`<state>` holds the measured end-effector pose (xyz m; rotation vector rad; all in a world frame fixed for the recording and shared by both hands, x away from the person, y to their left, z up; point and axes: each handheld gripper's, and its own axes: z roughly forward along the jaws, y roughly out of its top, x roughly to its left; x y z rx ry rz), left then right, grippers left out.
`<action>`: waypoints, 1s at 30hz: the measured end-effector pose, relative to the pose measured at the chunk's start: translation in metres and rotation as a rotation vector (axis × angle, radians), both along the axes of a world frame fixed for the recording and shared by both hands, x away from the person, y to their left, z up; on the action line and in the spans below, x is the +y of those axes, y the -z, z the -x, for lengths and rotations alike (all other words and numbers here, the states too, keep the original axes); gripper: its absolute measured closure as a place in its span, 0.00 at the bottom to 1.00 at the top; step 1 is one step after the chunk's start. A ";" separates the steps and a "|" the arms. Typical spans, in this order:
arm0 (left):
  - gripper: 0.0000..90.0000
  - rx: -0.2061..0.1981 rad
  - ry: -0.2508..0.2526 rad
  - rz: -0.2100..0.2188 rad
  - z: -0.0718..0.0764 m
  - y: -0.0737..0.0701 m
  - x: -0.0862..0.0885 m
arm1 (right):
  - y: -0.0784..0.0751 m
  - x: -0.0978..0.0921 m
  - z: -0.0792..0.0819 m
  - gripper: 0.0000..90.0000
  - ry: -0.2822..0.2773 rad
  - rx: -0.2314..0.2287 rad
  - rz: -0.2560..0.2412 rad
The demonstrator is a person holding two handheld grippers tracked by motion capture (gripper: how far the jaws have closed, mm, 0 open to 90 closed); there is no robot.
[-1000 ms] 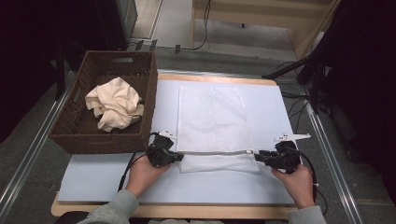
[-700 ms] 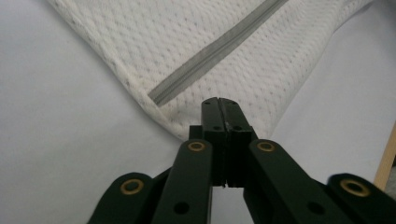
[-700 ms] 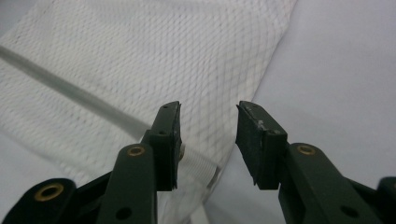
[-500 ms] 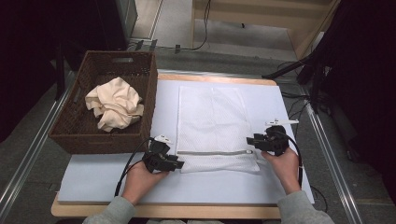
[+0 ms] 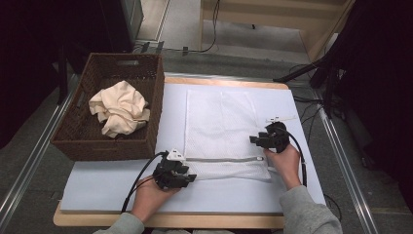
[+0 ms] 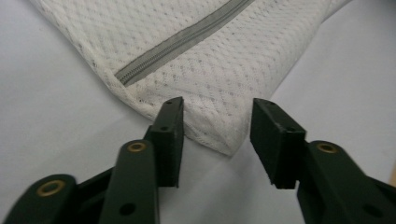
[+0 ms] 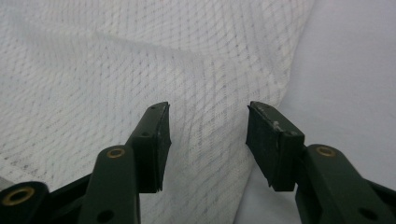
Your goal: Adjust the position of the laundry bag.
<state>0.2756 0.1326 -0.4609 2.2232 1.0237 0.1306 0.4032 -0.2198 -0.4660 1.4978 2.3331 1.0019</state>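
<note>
Grippers gape empty: right gripper (image 5: pixel 259 140) has climbed from the mesh bag's (image 5: pixel 221 122) zipper (image 5: pixel 221 159); left gripper (image 5: pixel 187 178) waits at its near corner.

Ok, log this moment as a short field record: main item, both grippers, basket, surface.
main item: white mesh laundry bag with a grey zipper, lying flat on the pad
left gripper: jaws open, at the bag's near left corner
right gripper: jaws open, over the bag's right edge, above the zipper line
basket: dark brown woven wicker basket, left of the bag, holding a crumpled cream cloth
surface: pale blue pad on a wooden table
</note>
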 end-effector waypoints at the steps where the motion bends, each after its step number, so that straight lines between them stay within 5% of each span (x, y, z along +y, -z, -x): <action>1: 0.71 -0.011 0.000 -0.008 0.000 0.000 0.000 | 0.002 0.001 -0.001 0.60 -0.012 0.003 0.008; 6: 0.94 0.005 0.012 0.000 -0.003 0.002 -0.002 | 0.003 0.009 -0.001 0.85 -0.009 0.008 0.034; 9: 1.00 -0.004 0.026 -0.034 -0.003 0.000 -0.007 | 0.002 0.010 -0.002 1.00 0.003 0.026 0.041; 12: 1.00 0.004 0.021 -0.023 -0.004 0.000 -0.006 | 0.000 0.008 -0.006 1.00 0.012 0.070 0.029; 30: 1.00 0.086 0.036 0.032 -0.014 -0.002 -0.011 | 0.001 -0.013 0.005 1.00 0.064 0.071 -0.004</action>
